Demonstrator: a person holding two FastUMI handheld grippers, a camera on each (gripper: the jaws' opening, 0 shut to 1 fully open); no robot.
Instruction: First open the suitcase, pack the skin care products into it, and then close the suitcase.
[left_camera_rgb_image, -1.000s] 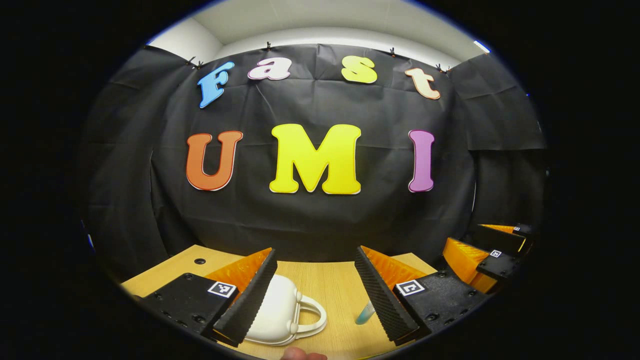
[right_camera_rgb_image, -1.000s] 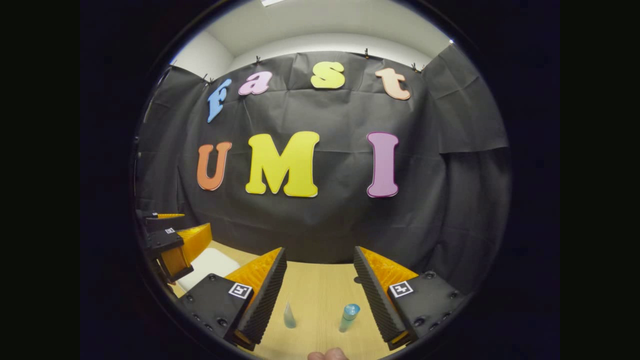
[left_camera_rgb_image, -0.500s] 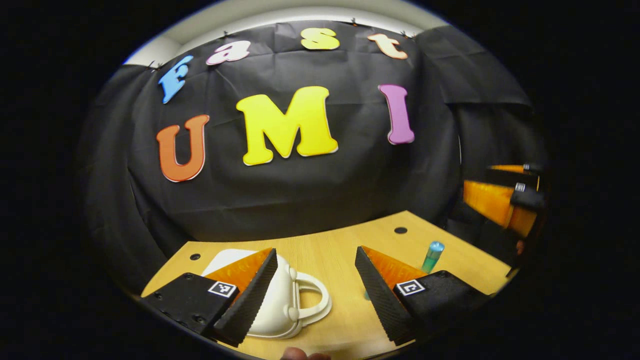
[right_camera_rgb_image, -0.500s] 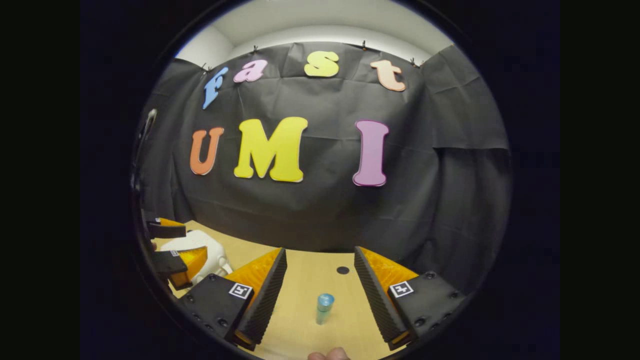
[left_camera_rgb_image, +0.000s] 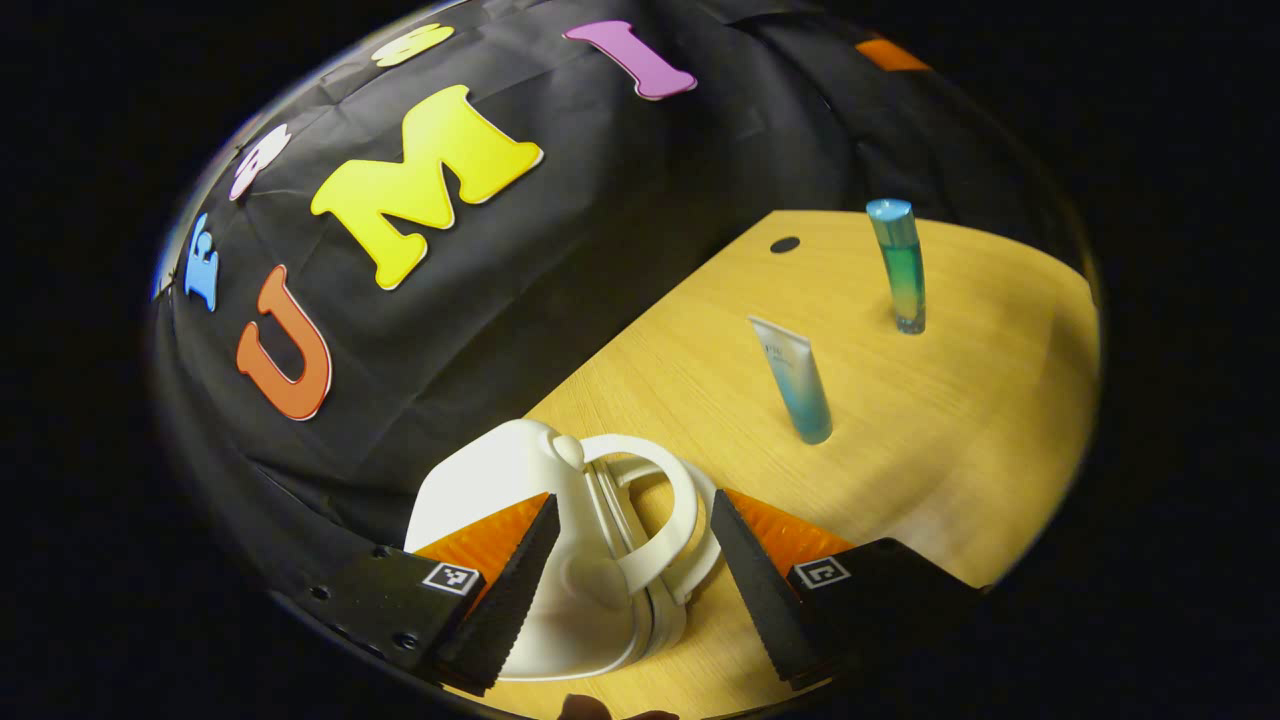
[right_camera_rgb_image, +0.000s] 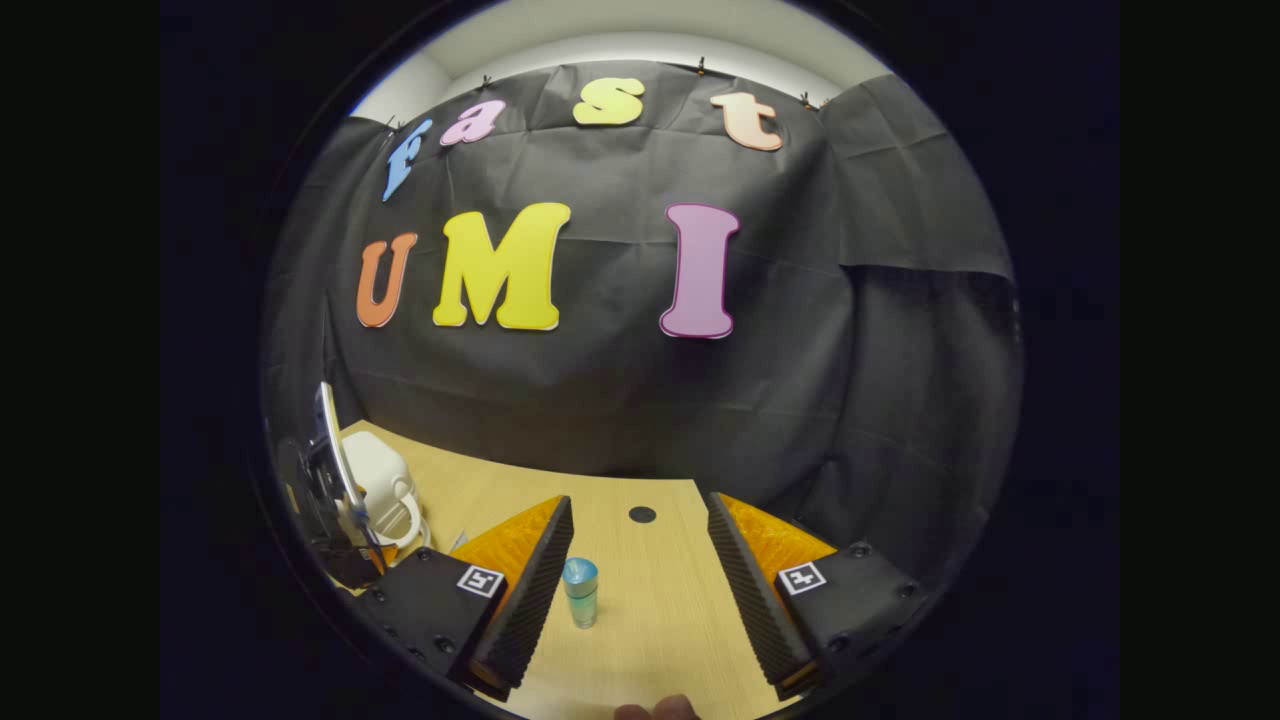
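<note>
At the left of the table (left_camera_rgb_image: 960, 420) the small white suitcase (left_camera_rgb_image: 560, 560) lies shut, its looped handle (left_camera_rgb_image: 655, 520) turned toward the bottles. The left gripper (left_camera_rgb_image: 630, 580), which a second ago looked level at the back wall with the case low beside one finger, has tipped forward and rolled over, so that in the left gripper view the case now sits squarely in its wide-open gap, one finger on each side and neither touching it as far as I can tell. That reads to me as the start of the opening step: the gripper is lining up on the handle end of the case, and nothing has been lifted yet. Moving right, a pale squeeze tube (left_camera_rgb_image: 795, 385) stands cap-down a little way from the case, and farther right and farther back a tall blue-green bottle (left_camera_rgb_image: 900, 265) stands upright; both are still out on the bare wood, so packing has not begun. At the right, the right gripper (right_camera_rgb_image: 635, 590) has swung slightly, and the bottle that stood midway between its fingers half a second ago now stands just beside its left finger; the fingers are spread wide and hold nothing. It seems to be waiting near the products while the case is dealt with first.
</note>
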